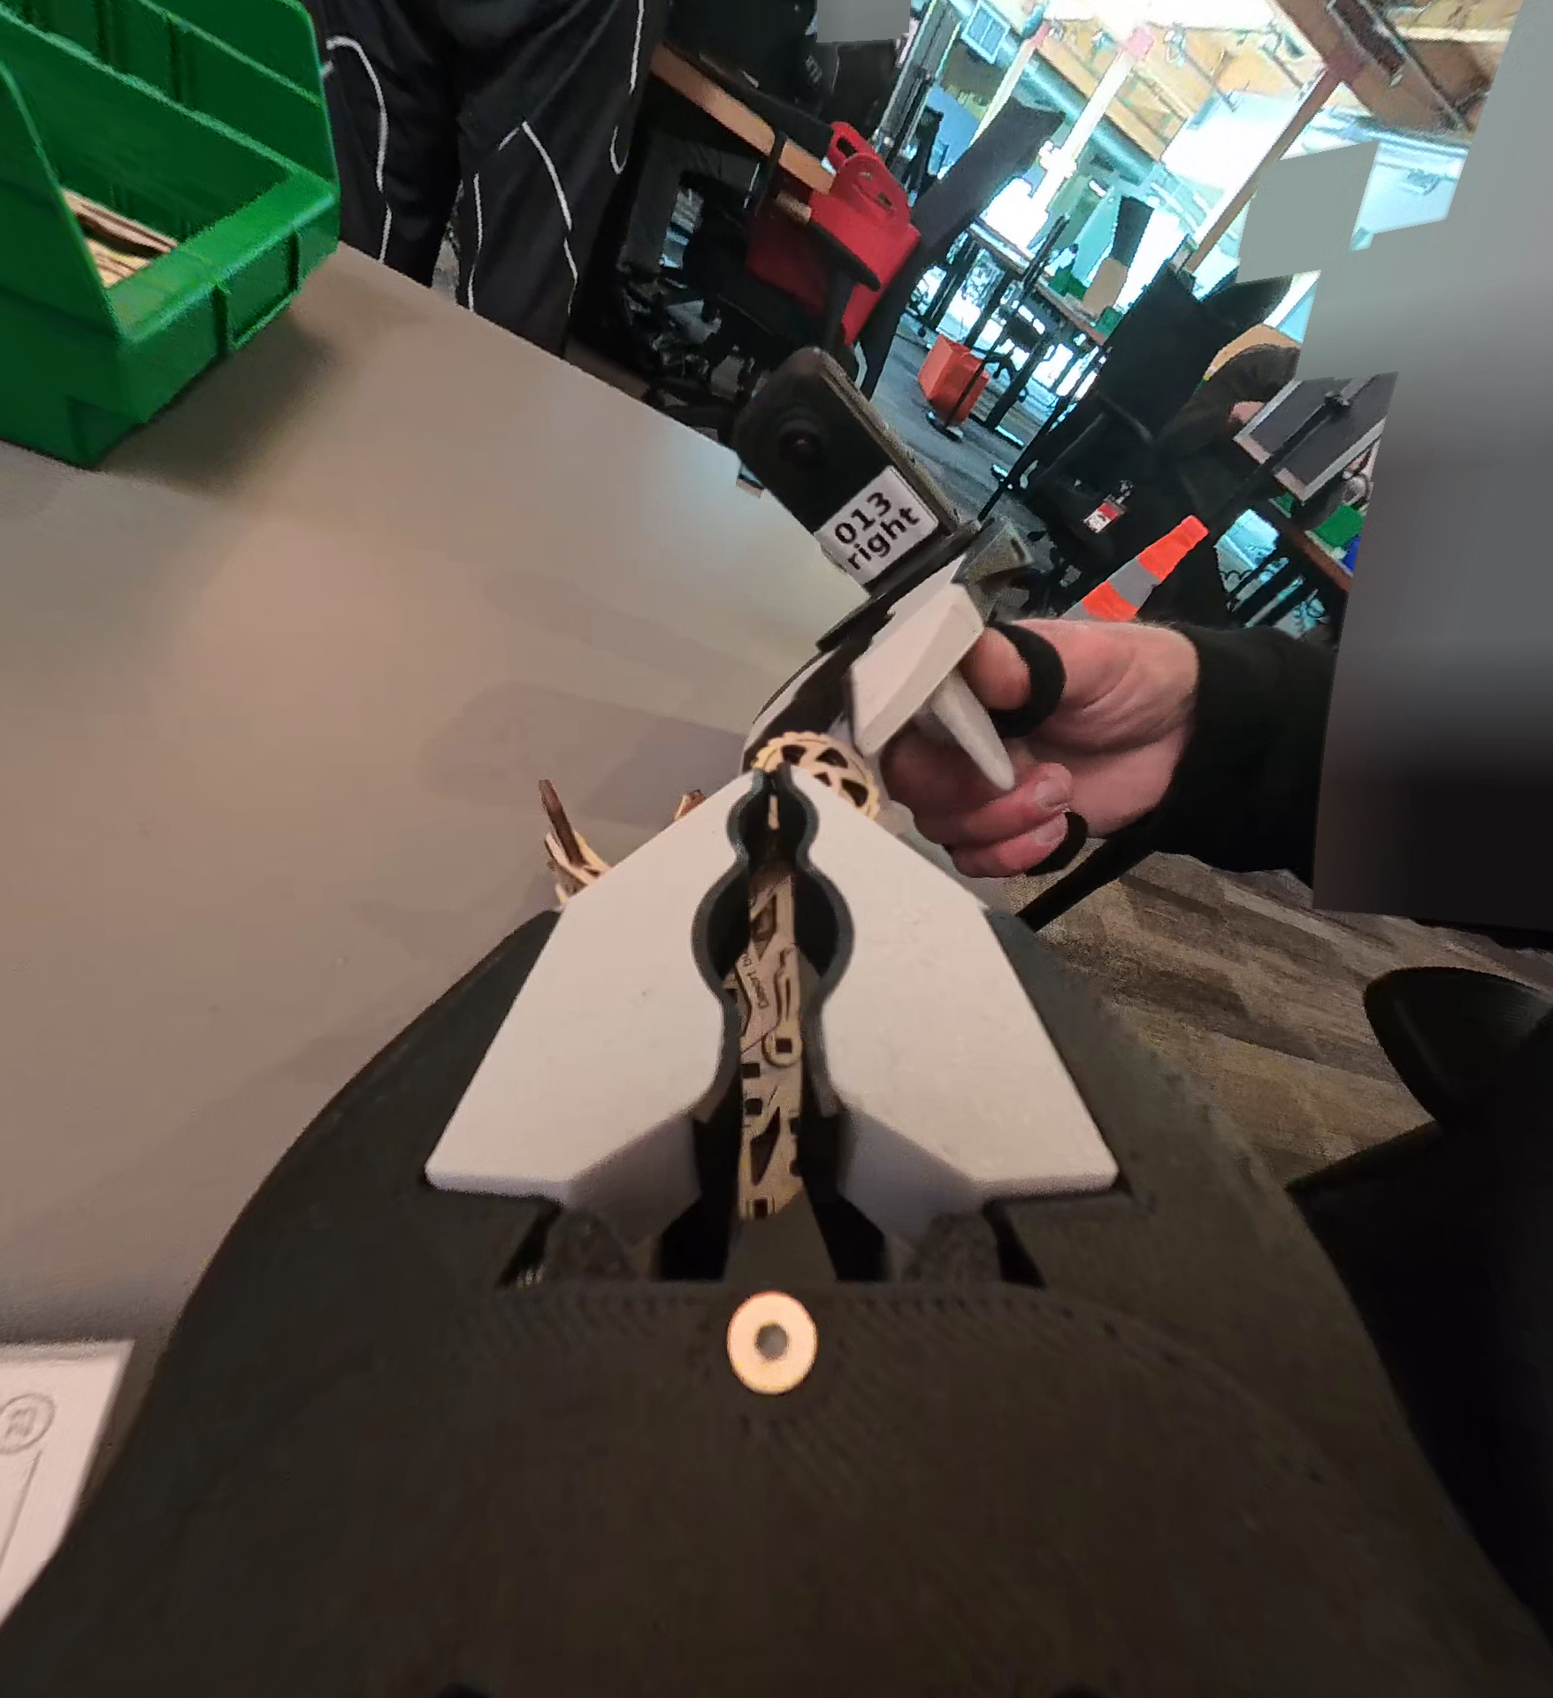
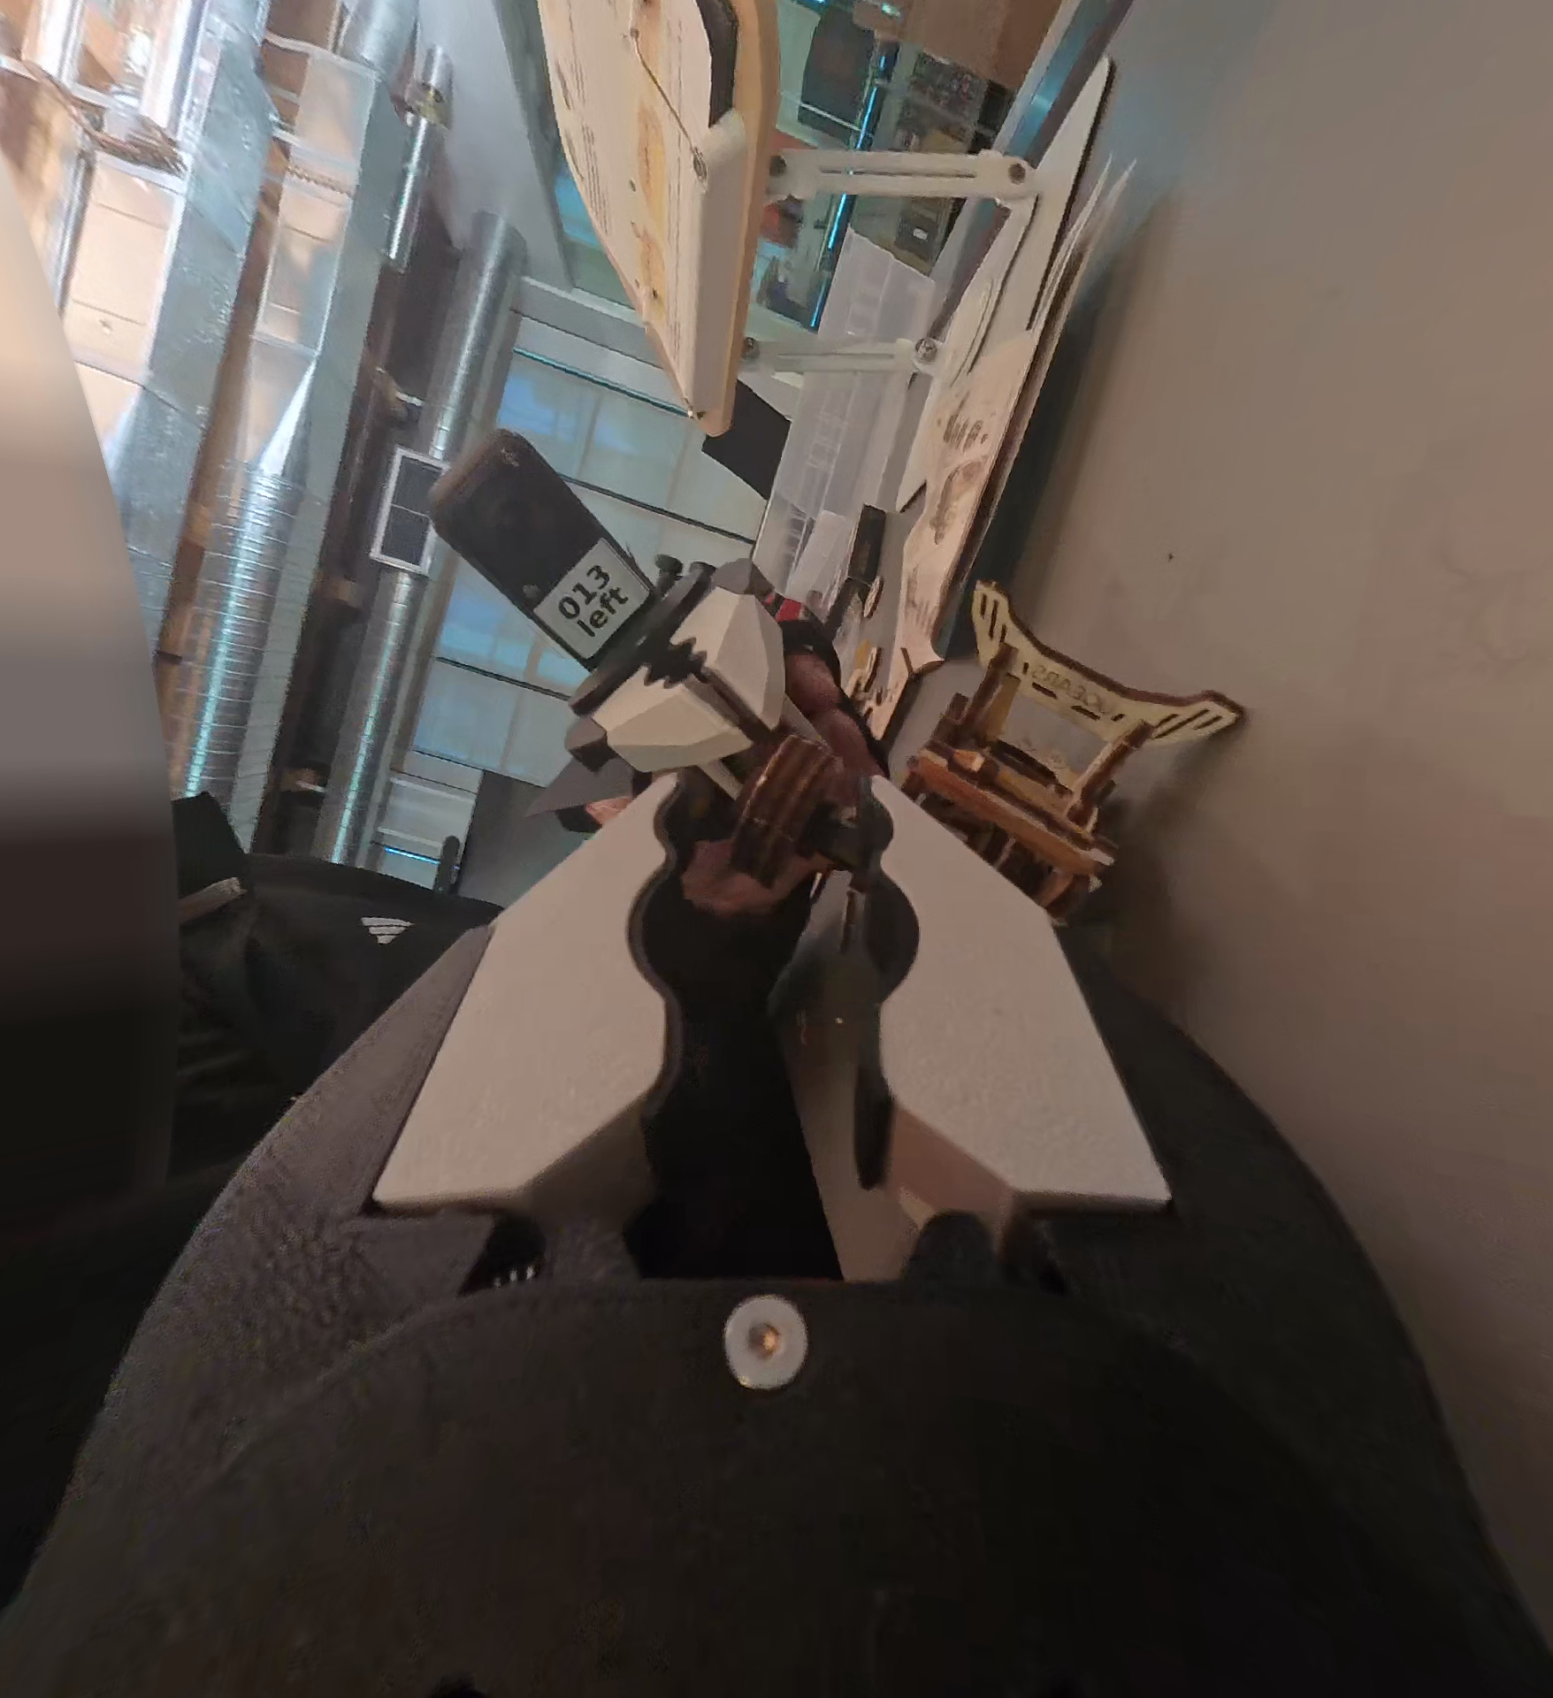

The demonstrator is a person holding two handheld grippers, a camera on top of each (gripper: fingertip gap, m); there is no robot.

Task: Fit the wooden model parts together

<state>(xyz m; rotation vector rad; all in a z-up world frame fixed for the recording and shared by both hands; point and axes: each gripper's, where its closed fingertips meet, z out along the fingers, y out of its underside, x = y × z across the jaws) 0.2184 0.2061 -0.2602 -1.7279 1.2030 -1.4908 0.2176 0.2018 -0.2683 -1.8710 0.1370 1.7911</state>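
In the left wrist view my left gripper (image 1: 773, 790) is shut on a flat laser-cut wooden plate (image 1: 768, 1057), held edge-on between the white fingers (image 1: 607, 1001). Just beyond its tips, my right gripper (image 1: 833, 735), held by a hand (image 1: 1094, 726), carries a round wooden gear wheel (image 1: 814, 767). In the right wrist view my right gripper (image 2: 773, 795) is closed around that stacked wooden wheel (image 2: 782, 813). The left gripper (image 2: 736, 749) meets it from above. The two parts touch or nearly touch; the joint itself is hidden.
A green bin (image 1: 203, 276) holding wooden pieces stands at the back left of the grey table (image 1: 295, 735). A paper sheet (image 1: 1, 1470) lies near me. A partly built wooden model (image 2: 1039, 763), wooden part sheets (image 2: 966, 441) and a board on a stand (image 2: 663, 184) are on the table. My left and right fingertips are right by each other.
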